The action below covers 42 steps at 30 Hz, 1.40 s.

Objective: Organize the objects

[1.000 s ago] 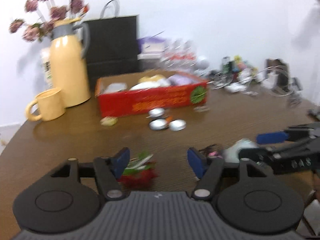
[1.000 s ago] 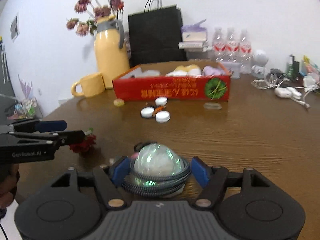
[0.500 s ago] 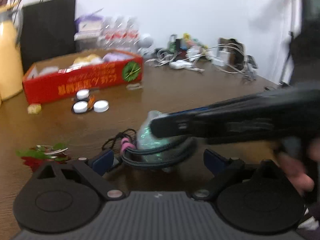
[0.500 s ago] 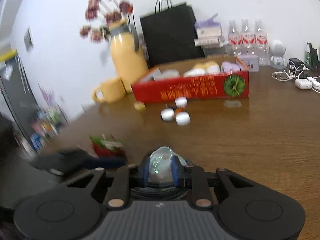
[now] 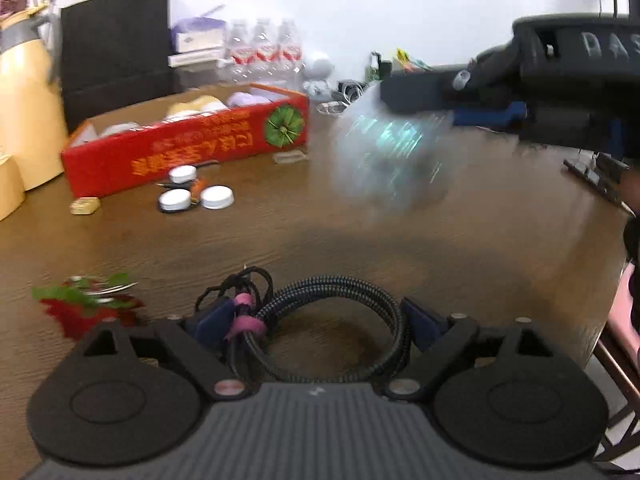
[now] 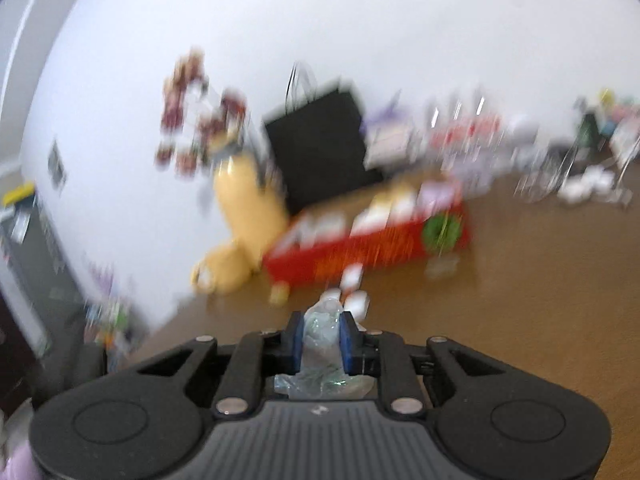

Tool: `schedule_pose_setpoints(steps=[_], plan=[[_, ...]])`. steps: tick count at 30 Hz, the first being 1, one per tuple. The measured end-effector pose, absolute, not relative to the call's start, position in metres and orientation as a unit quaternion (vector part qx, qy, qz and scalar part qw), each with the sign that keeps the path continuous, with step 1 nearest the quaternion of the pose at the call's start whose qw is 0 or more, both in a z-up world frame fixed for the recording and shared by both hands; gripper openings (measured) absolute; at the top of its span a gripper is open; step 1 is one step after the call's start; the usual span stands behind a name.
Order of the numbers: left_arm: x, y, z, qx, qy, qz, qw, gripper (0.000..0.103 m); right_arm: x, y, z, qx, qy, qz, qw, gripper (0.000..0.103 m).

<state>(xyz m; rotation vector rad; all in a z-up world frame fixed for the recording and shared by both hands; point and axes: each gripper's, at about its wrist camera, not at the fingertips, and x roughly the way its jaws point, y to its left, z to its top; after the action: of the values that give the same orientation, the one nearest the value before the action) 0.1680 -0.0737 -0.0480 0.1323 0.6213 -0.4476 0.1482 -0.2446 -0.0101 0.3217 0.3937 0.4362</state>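
Lifted clear of the coiled cable (image 5: pixel 332 320) it sat inside half a second ago, the clear plastic ball (image 5: pixel 390 156) now hangs in the air above the bench (image 5: pixel 360 240), a blurred shape to the right of the red box (image 5: pixel 188 146). The right tongs (image 6: pixel 322 338) are closed tight on it, their blue pads (image 6: pixel 347 338) pinching its crinkled clear skin; the right wrist view shows that grip plainly, though everything behind it there is smeared by motion. The left wrist view shows what the other cannot: the right tongs (image 5: pixel 452 98) from the side, dark and raised, with the ball at their tip.

The left tongs (image 5: pixel 320 320) stand wide open, low over the bench, with the cable coil lying between their fingers. Whether the pads touch the braid I cannot tell. A pink band (image 5: pixel 244 312) ties the coil at its left side. A red and green flower sprig (image 5: pixel 86 304) lies left of the coil. Three white round caps (image 5: pixel 196 194) and a small gold block (image 5: pixel 85 205) lie just in front of the red box, and a black paper bag (image 5: pixel 116 44) stands behind it.
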Motion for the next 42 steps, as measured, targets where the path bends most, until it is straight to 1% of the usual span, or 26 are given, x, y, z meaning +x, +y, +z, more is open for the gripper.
schedule_pose_setpoints(steps=[2, 5, 9, 14, 15, 16, 17, 23, 26, 28, 32, 35, 39, 42], plan=[[0.161, -0.066, -0.042, 0.057, 0.291, -0.232, 0.927, 0.103, 0.15, -0.245, -0.003, 0.127, 0.193, 0.201, 0.952, 0.019], [0.149, -0.058, -0.035, 0.059, 0.267, -0.233, 0.933, 0.103, 0.156, -0.238, -0.015, 0.072, 0.209, 0.162, 0.962, 0.02], [0.159, -0.06, -0.044, 0.065, 0.31, -0.218, 0.923, 0.103, 0.166, -0.235, -0.039, 0.085, 0.25, 0.157, 0.952, 0.02], [0.168, -0.07, -0.051, 0.065, 0.322, -0.235, 0.915, 0.103, 0.164, -0.233, -0.053, 0.079, 0.264, 0.155, 0.949, 0.023], [0.169, -0.074, -0.051, 0.07, 0.323, -0.232, 0.915, 0.101, 0.163, -0.233, -0.053, 0.079, 0.265, 0.157, 0.948, 0.023], [0.17, -0.076, -0.05, 0.075, 0.321, -0.228, 0.916, 0.094, 0.162, -0.234, -0.052, 0.078, 0.266, 0.158, 0.948, 0.023], [0.172, -0.078, -0.049, 0.076, 0.317, -0.225, 0.918, 0.091, 0.163, -0.234, -0.051, 0.076, 0.266, 0.159, 0.948, 0.023], [0.173, -0.075, -0.04, 0.062, 0.317, -0.22, 0.92, 0.087, 0.166, -0.239, -0.045, 0.077, 0.271, 0.162, 0.946, 0.023], [0.18, -0.061, -0.012, 0.048, 0.287, -0.22, 0.931, 0.087, 0.176, -0.244, -0.035, 0.088, 0.27, 0.167, 0.944, 0.023], [0.198, -0.049, 0.014, 0.045, 0.264, -0.227, 0.936, 0.087, 0.186, -0.247, -0.019, 0.093, 0.252, 0.185, 0.945, 0.023], [0.267, -0.036, 0.064, 0.069, 0.222, -0.212, 0.949, 0.088, 0.233, -0.248, 0.025, 0.072, 0.202, 0.219, 0.952, 0.023], [0.337, -0.04, 0.084, 0.065, 0.235, -0.201, 0.949, 0.088, 0.29, -0.244, 0.054, 0.055, 0.174, 0.208, 0.961, 0.023], [0.424, -0.063, 0.078, 0.064, 0.285, -0.184, 0.939, 0.088, 0.389, -0.235, 0.065, 0.063, 0.205, 0.176, 0.961, 0.023], [0.471, -0.08, 0.052, 0.028, 0.328, -0.174, 0.928, 0.088, 0.45, -0.238, 0.05, 0.073, 0.248, 0.154, 0.953, 0.023]])
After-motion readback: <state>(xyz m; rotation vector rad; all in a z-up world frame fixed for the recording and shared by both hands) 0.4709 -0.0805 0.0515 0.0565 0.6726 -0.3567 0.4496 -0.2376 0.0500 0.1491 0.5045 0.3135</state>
